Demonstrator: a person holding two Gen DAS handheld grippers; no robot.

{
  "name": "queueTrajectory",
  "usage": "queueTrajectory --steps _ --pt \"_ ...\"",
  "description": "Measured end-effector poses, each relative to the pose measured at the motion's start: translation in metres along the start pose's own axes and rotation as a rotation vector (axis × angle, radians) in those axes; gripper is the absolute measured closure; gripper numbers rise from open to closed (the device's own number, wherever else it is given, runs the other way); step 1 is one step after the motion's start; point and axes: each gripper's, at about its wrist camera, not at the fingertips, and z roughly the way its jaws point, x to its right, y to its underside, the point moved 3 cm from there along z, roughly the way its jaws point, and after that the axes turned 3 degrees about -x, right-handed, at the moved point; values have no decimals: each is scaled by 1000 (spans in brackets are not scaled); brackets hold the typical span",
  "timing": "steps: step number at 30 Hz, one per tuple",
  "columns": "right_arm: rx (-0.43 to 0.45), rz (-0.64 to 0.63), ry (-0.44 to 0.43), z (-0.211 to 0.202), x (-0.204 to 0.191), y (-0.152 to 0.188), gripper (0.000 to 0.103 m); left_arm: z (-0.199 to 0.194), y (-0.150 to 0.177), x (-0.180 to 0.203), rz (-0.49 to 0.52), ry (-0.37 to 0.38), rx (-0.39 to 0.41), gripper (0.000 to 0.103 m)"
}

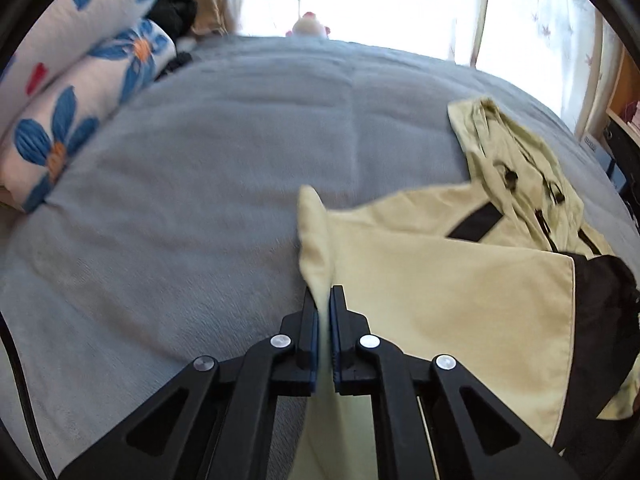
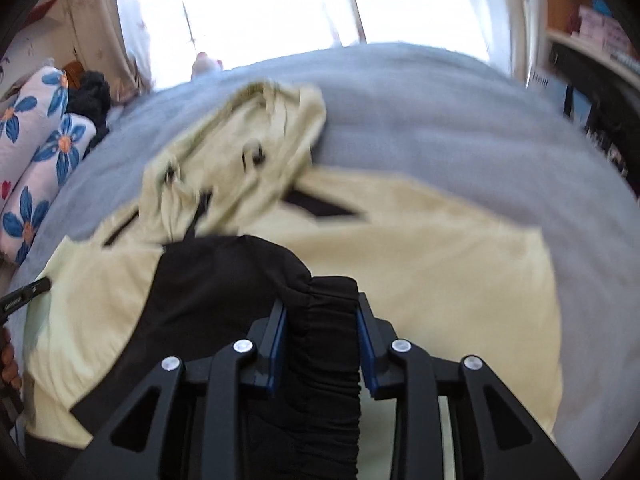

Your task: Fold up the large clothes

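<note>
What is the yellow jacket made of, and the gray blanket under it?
The jacket looks like smooth, matte woven cloth, maybe cotton or nylon: flat panels, crisp seams. Its black cuff looks stretchy, with gathered ribs. The gray blanket looks soft and fuzzy, probably fleece, with a dull, slightly napped surface.

The grey blanket (image 1: 200, 160) lies bare across the left and far part of the bed; a gripper has open passage there. 2 floral pillows (image 1: 80, 80) line the far-left edge, with a dark bundle (image 1: 176, 4) just behind them. The jacket (image 1: 460, 280) covers the right and near part of the bed, its hood (image 1: 512, 152) bunched toward the far side. Bare blanket (image 2: 460, 120) continues beyond and to the right of the hood. A shelf (image 2: 592, 48) stands off the right bed edge.
</note>
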Motion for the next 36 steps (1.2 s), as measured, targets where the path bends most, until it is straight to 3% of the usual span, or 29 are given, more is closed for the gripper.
queueTrajectory --steps 3,6,11,16,20,25,28,30,32,36 --pt "-22 -5 49 21 -2 -3 71 12 2 2 5 -44 1 100" --pt "-128 30 59 44 4 4 64 28 10 -5 9 -80 -31 98" --pt "-118 81 73 20 12 6 64 15 7 -33 -128 16 -71 88" --pt "-54 63 108 -17 0 20 63 -22 3 -41 -172 19 -28 87" --pt "-102 63 16 -22 -31 40 63 -49 20 -2 -106 89 -36 86" --pt "-106 -12 -113 -29 -90 59 63 -52 59 74 -9 198 -101 85" --pt "-107 -61 -152 -27 -117 67 63 -38 80 99 36 169 -140 81" --pt "-130 -95 -129 -17 -124 73 63 -26 89 101 36 129 -161 81" --pt "-160 -114 -71 -6 -116 80 63 -23 92 93 13 139 -160 81" --pt "-138 -70 56 -5 -64 77 66 -25 87 66 -39 108 -151 81"
